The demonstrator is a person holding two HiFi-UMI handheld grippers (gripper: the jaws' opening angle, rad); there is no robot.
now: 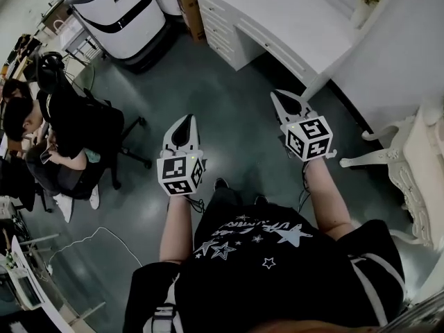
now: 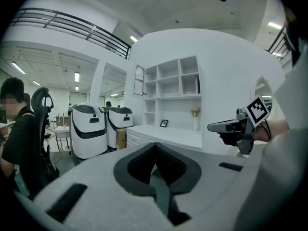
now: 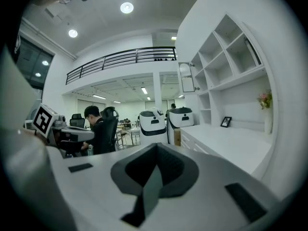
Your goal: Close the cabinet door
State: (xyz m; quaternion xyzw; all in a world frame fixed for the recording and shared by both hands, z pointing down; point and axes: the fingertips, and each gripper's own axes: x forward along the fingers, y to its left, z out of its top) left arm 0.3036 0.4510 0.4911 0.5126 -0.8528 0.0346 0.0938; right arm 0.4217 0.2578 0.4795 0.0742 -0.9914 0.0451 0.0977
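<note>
The cabinet door (image 2: pixel 139 80) is a small glass-paned door standing open at the upper left of the white shelf unit (image 2: pixel 175 88); it also shows in the right gripper view as the cabinet door (image 3: pixel 186 77). Both grippers are held out in mid-air over the floor, well short of the shelves. My left gripper (image 1: pixel 186 118) is shut with nothing in it, jaw tips meeting (image 2: pixel 155 146). My right gripper (image 1: pixel 283 96) is a little farther forward, also shut and empty (image 3: pixel 155 146). Each gripper shows in the other's view: the right gripper (image 2: pixel 211 127) and the left gripper (image 3: pixel 89 134).
A white desk with drawers (image 1: pixel 277 12) runs below the shelves. Two white-and-black machines (image 1: pixel 118 12) and a cardboard box (image 1: pixel 189 2) stand at its left end. A person sits in an office chair (image 1: pixel 62 130) to the left. A white ornate chair (image 1: pixel 416 172) stands at right.
</note>
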